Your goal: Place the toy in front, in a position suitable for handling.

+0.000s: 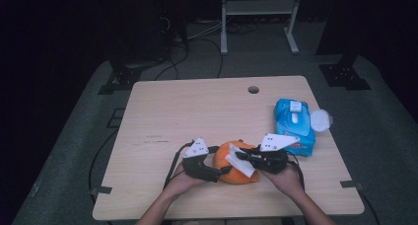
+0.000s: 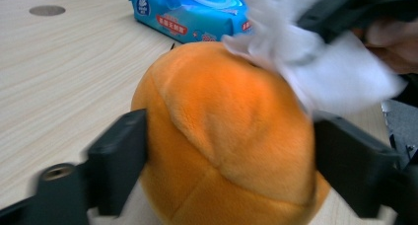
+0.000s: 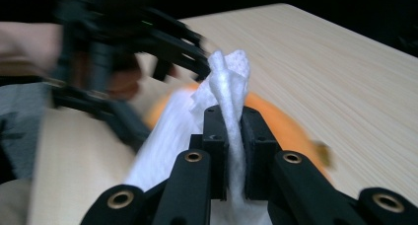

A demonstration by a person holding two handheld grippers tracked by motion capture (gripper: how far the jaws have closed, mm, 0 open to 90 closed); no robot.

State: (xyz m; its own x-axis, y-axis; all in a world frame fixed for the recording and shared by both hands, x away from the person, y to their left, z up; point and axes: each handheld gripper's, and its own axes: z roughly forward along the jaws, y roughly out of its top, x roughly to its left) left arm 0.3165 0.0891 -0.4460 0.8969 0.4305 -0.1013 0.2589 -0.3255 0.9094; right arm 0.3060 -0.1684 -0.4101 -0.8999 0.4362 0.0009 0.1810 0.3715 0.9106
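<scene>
We kept the orange plush toy [image 2: 222, 136] on the table [image 1: 162, 116] between the left tongs [image 1: 223, 171], spread around it and barely touching, to steady it. Our right tongs [image 3: 231, 131] pinched a white wipe [image 3: 229, 82] tightly, laid upon the toy for cleaning.
</scene>
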